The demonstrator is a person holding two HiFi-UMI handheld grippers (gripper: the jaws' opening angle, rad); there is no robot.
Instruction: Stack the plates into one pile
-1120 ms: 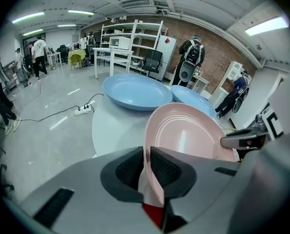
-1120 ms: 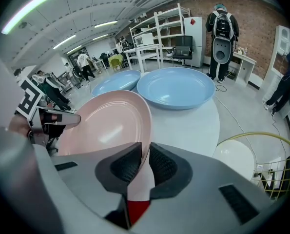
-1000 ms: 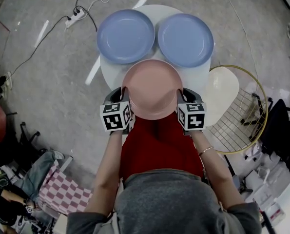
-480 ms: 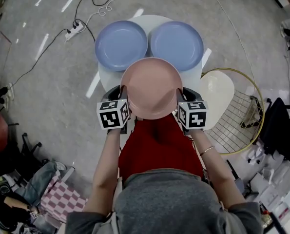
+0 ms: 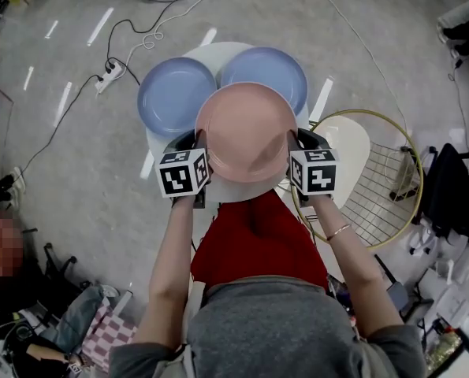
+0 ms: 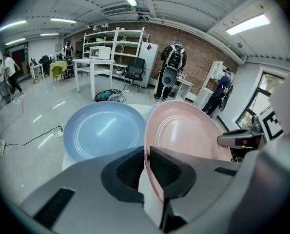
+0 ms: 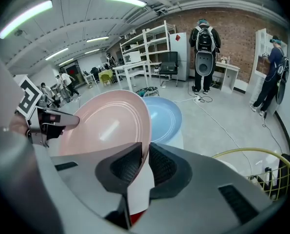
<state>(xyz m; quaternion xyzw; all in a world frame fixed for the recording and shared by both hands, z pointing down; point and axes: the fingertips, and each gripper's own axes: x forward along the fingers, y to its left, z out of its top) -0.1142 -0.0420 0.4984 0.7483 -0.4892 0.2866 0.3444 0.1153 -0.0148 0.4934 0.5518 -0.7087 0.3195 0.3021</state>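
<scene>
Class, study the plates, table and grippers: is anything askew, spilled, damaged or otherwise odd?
Nothing stands out. The pink plate is intact, clamped at opposite rims by the left gripper and right gripper. The two blue plates lie flat, side by side, on the white round table; nothing is spilled.

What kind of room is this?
Probably a lab or workshop: open shelves against a brick wall, work tables, and a power strip lying on the grey floor.

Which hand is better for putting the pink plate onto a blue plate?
Neither alone: the left gripper and right gripper each clamp opposite rims of the round pink plate. Right perhaps leads, since that plate overlaps the right-hand blue plate most.
</scene>
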